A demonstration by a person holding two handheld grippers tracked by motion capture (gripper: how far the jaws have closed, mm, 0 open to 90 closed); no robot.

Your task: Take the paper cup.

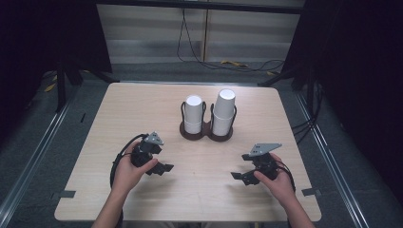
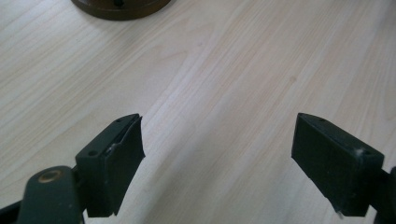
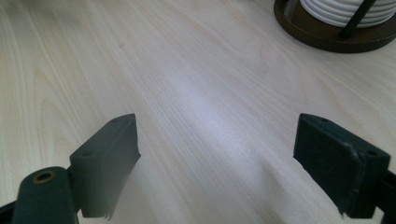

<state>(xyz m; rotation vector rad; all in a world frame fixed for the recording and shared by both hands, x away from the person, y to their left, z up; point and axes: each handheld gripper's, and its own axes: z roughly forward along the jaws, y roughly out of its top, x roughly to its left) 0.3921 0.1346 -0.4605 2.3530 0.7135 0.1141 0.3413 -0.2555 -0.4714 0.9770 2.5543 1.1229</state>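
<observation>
Above table [image 1: 142,114], both grippers agape.

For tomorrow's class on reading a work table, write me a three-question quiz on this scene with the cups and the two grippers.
1. True or false: the left gripper holds a cup.
2. Which stack of white cups stands taller: A, the left stack, or B, the right stack?
3. What do both stacks stand in?

Key
1. False; its jaws are open over the bare table, as are those of the right gripper.
2. B.
3. A dark double holder with wire loops.
</observation>
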